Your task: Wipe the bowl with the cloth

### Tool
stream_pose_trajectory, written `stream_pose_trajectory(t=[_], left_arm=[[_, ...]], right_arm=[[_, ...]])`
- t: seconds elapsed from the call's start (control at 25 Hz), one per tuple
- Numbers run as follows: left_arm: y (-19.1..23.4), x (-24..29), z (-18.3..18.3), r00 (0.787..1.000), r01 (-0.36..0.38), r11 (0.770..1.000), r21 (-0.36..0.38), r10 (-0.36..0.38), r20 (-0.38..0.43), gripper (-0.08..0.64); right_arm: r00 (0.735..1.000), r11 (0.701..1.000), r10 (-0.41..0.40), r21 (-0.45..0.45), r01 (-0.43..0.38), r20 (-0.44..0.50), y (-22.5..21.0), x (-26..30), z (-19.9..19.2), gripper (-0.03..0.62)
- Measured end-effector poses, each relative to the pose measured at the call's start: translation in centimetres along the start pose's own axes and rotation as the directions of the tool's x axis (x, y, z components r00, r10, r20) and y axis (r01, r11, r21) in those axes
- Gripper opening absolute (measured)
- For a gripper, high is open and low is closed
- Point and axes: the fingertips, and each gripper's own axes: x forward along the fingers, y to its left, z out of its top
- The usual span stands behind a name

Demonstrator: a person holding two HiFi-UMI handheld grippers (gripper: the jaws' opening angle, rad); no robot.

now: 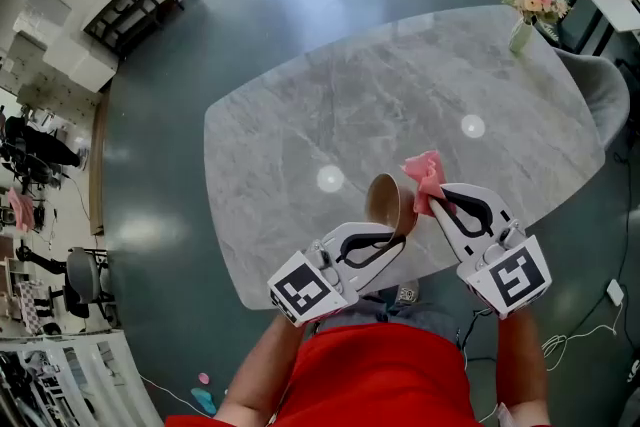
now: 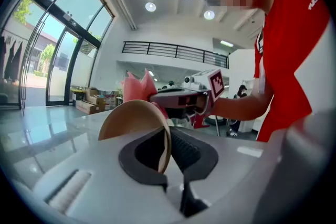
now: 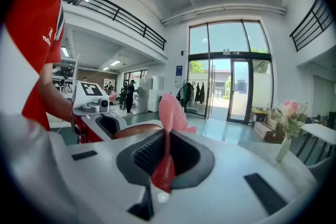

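A tan wooden bowl is held on edge above the near side of the grey marble table. My left gripper is shut on its rim; in the left gripper view the bowl stands up between the jaws. My right gripper is shut on a pink cloth, bunched right beside the bowl's open side. In the right gripper view the cloth sticks up from the jaws, with the bowl's edge and the left gripper just to its left.
A small vase of pink flowers stands at the table's far right corner. A grey chair sits beyond that edge. Shelving and equipment line the room at the left. The person's red shirt fills the bottom.
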Motion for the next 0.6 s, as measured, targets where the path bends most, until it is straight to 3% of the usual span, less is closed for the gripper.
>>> stream_pose_trajectory(t=[0.12, 0.28, 0.44, 0.6], left_arm=[[1.6, 1.1, -3.1, 0.985, -0.062, 0.993, 0.104, 0.078, -0.155, 0.025], [3.0, 2.2, -7.8, 0.924, -0.077, 0.981, 0.175, 0.137, -0.357, 0.025], [3.7, 3.6, -10.9, 0.893, -0.041, 0.980, 0.194, 0.123, -0.433, 0.014], [4.3, 4.8, -14.0, 0.831, -0.004, 0.965, 0.261, 0.149, -0.536, 0.012]], right_arm=[[0.997, 1.000, -0.001, -0.015, 0.000, -0.071, -0.2, 0.5, -2.3, 0.017], [0.986, 0.999, 0.002, -0.040, -0.008, -0.168, -0.1, 1.4, -5.7, 0.017], [0.971, 0.999, 0.019, -0.027, -0.026, -0.237, 0.1, 2.3, -9.1, 0.017], [0.948, 0.999, 0.029, -0.006, -0.032, -0.317, -0.4, 3.2, -12.9, 0.017]])
